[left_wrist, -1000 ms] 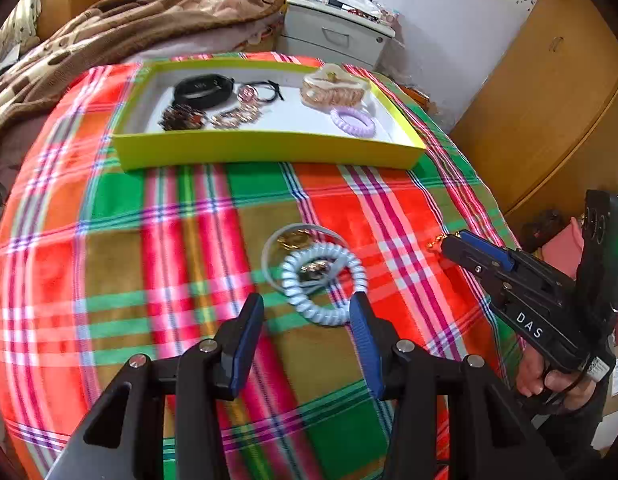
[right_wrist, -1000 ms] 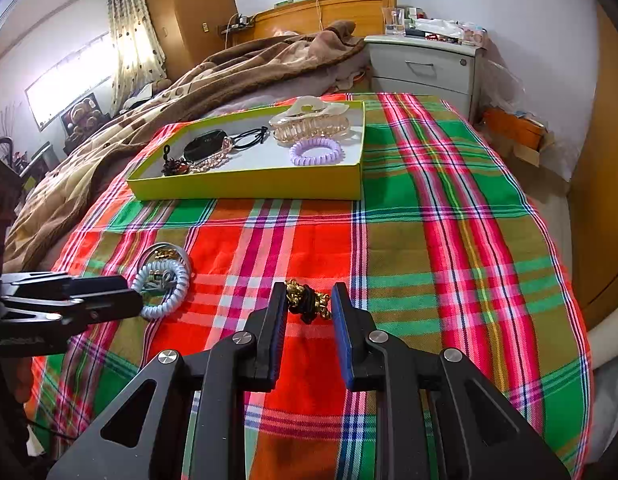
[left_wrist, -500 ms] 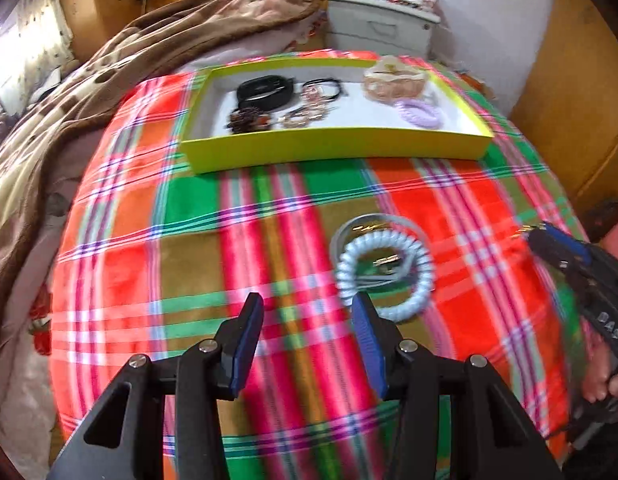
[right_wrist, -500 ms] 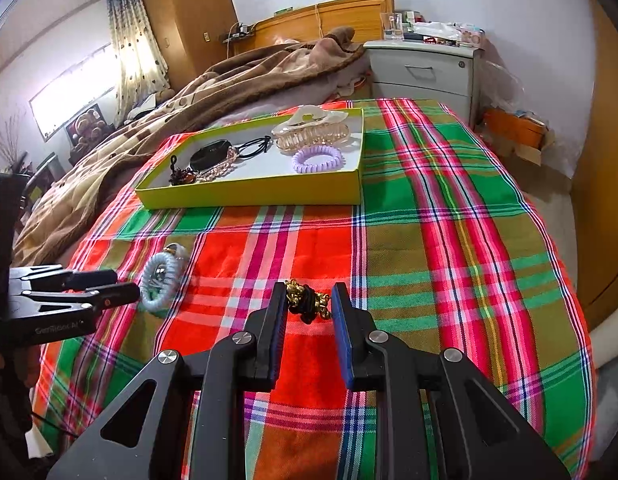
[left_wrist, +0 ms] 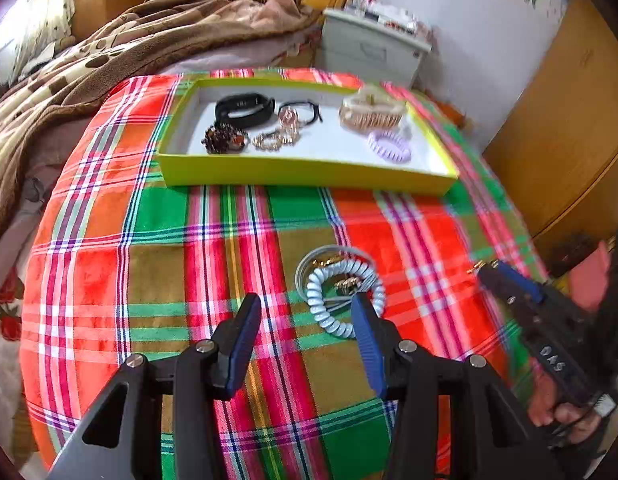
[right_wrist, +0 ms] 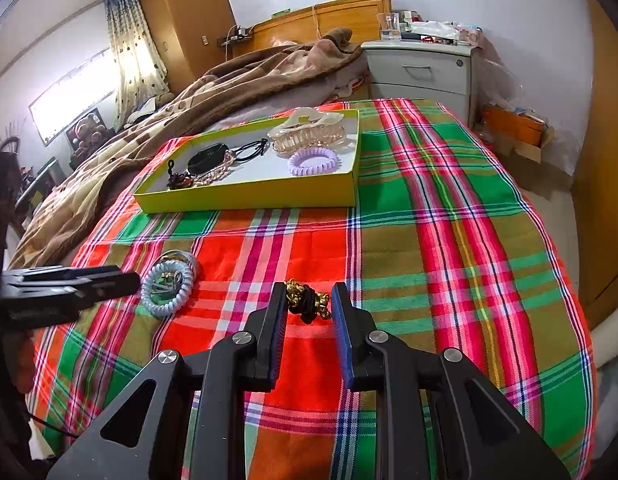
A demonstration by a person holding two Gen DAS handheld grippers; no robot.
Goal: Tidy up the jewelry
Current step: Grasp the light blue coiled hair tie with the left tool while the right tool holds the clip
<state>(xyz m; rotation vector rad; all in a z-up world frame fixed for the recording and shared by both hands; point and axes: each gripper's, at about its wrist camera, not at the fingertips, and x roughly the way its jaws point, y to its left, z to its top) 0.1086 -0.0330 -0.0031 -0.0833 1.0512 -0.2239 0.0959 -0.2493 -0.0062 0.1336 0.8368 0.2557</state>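
A yellow tray (left_wrist: 309, 171) (right_wrist: 245, 197) at the far side of the plaid cloth holds a black band (left_wrist: 245, 110), a beige claw clip (left_wrist: 371, 114), a lilac coil tie (left_wrist: 389, 146) and beaded pieces. A pale blue coil tie (left_wrist: 341, 300) (right_wrist: 167, 288) lies on a grey ring with small gold bits inside. My left gripper (left_wrist: 305, 320) is open, its right finger touching the coil's near edge. My right gripper (right_wrist: 309, 308) is open around a gold-and-black chain piece (right_wrist: 307, 300) on the cloth, fingers not pressing it.
The plaid cloth (right_wrist: 449, 240) covers a round table. A brown blanket on a bed (right_wrist: 229, 84) lies behind and left. A grey nightstand (right_wrist: 421, 72) stands at the back, wooden cabinets (left_wrist: 569, 120) on the right. The right gripper shows in the left wrist view (left_wrist: 509, 280).
The left gripper swung left, then back toward the blue coil and closer to it. The right gripper stayed open around the gold-and-black piece, barely moving.
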